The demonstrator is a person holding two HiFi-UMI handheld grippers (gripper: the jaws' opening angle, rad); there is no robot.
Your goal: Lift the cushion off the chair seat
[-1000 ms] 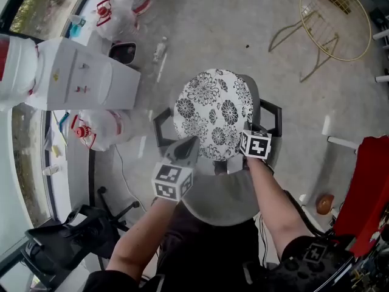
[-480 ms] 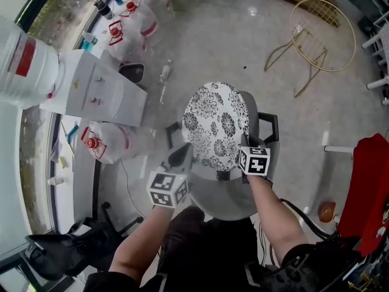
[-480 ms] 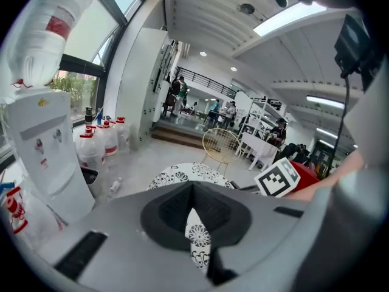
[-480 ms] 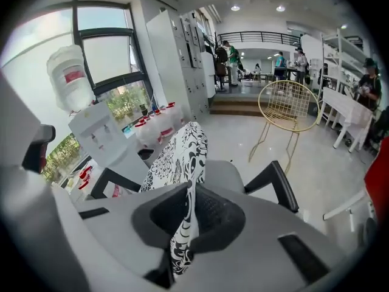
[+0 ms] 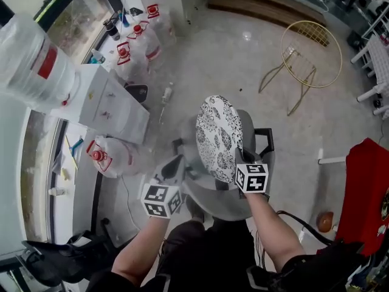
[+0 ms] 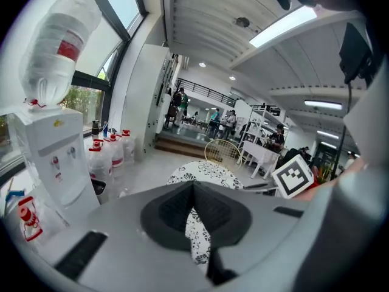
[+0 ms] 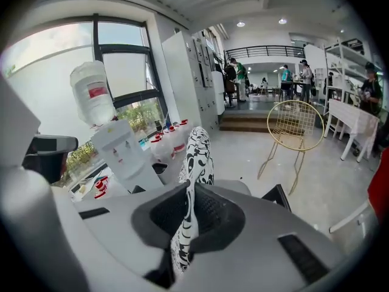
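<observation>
The left hand-held gripper (image 5: 175, 163) and right hand-held gripper (image 5: 239, 158) are clamping the cushion (image 5: 220, 135). It is tipping upright above the chair (image 5: 226, 204), where it lay flat a second ago, so the lift looks nearly done.

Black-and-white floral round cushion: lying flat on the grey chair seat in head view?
No, the floral cushion stands tipped up on edge above the grey chair seat.

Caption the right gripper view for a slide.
Right gripper, jaws shut on the floral cushion, held edge-on over the grey chair.
</observation>
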